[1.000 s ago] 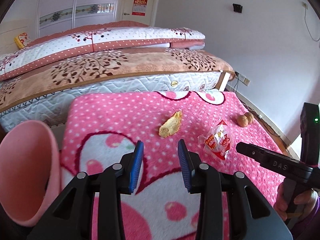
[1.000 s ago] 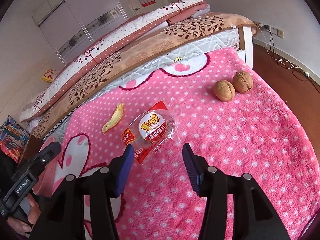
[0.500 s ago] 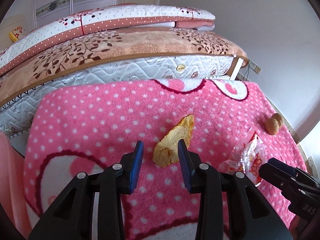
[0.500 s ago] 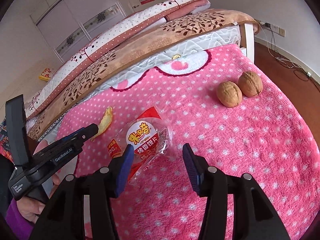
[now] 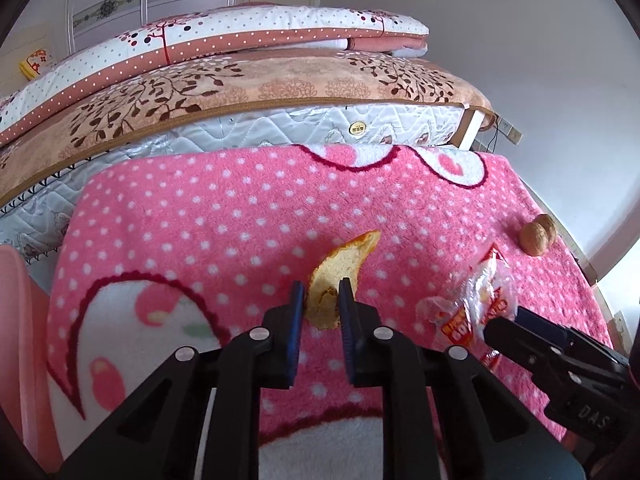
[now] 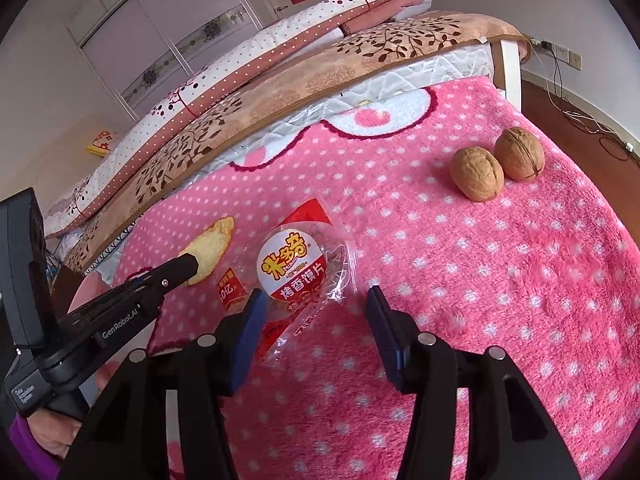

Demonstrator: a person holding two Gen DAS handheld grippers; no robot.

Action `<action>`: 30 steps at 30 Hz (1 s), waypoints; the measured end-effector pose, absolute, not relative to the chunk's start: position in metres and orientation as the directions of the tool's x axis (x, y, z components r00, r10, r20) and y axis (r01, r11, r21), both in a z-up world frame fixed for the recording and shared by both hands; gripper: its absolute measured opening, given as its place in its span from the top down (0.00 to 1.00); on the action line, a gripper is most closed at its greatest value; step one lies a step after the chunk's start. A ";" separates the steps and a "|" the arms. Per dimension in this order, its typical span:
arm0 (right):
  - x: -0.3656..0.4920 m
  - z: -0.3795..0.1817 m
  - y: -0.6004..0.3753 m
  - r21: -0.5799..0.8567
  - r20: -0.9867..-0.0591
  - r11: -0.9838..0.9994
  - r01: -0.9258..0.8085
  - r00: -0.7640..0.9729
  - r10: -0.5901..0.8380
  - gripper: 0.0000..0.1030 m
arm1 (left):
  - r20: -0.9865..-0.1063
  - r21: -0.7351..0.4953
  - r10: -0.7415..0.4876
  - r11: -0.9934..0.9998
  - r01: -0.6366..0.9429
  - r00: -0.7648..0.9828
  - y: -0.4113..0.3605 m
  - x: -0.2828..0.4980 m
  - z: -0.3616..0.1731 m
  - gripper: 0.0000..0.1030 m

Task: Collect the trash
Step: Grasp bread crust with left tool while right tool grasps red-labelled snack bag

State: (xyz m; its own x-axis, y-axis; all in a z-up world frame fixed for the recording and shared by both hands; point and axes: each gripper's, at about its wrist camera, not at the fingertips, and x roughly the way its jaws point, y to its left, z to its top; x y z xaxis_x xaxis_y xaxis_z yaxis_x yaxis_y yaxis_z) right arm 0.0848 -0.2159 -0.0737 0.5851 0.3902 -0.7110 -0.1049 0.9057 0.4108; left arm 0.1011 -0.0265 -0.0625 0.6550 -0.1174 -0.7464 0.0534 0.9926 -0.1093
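The left gripper [image 5: 322, 300] is down at the near end of the orange peel [image 5: 340, 276], and its jaws are closing with that end of the peel between the two blue pads. The pads sit right against the peel on both sides, so this reads as a grip taking hold. The peel lies on the pink dotted blanket [image 5: 224, 224], curved, with its far tip pointing away toward the bed [image 5: 248, 92].

Over to the right gripper [image 6: 316, 320]: its jaws are opening, spread wide over the near edge of the snack wrapper [image 6: 304, 268]. The left pad is just beside the crumpled clear plastic, while the right pad is apart from it, so nothing is gripped there. The wrapper lies flat on the blanket just to the right of the peel, with its red and white round label facing up.

Two walnuts [image 6: 496, 168] rest side by side, touching, farther off toward the right edge of the blanket, well apart from both grippers.

In the right wrist view a hand [image 6: 52, 436] in a purple sleeve [image 6: 24, 448] holds the left gripper's black handle at the lower left. A pink bin [image 5: 16, 340] shows at the left edge of the left wrist view, beside the blanket.
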 end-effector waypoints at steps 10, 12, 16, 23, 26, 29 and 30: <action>0.085 -0.075 -0.215 0.431 -0.702 0.894 -0.124 0.576 0.418 0.48 | -0.710 -0.175 -0.143 0.984 0.024 0.690 -0.010 0.046 -0.038 0.84; 0.085 -0.075 -0.214 0.427 -0.707 0.895 -0.131 0.569 0.420 0.59 | -0.702 -0.196 -0.150 0.980 0.013 0.696 -0.005 0.032 -0.035 0.84; 0.085 -0.076 -0.214 0.445 -0.701 0.885 -0.136 0.563 0.439 0.73 | -0.689 -0.210 -0.144 0.978 -0.005 0.710 0.004 0.011 -0.029 0.84; 0.080 -0.069 -0.207 0.425 -0.688 0.887 -0.182 0.572 0.447 0.90 | -0.666 -0.222 -0.121 0.974 -0.041 0.737 0.019 -0.017 -0.021 0.84; 0.069 -0.059 -0.198 0.400 -0.681 0.890 -0.221 0.579 0.449 0.91 | -0.644 -0.199 -0.091 0.979 -0.051 0.759 0.025 -0.030 -0.014 0.84; 0.055 -0.049 -0.187 0.397 -0.669 0.881 -0.255 0.577 0.469 0.91 | -0.627 -0.194 -0.074 0.979 -0.063 0.775 0.032 -0.040 -0.009 0.84; 0.052 -0.045 -0.183 0.402 -0.665 0.876 -0.265 0.574 0.478 0.91 | -0.622 -0.198 -0.071 0.978 -0.068 0.780 0.035 -0.043 -0.007 0.84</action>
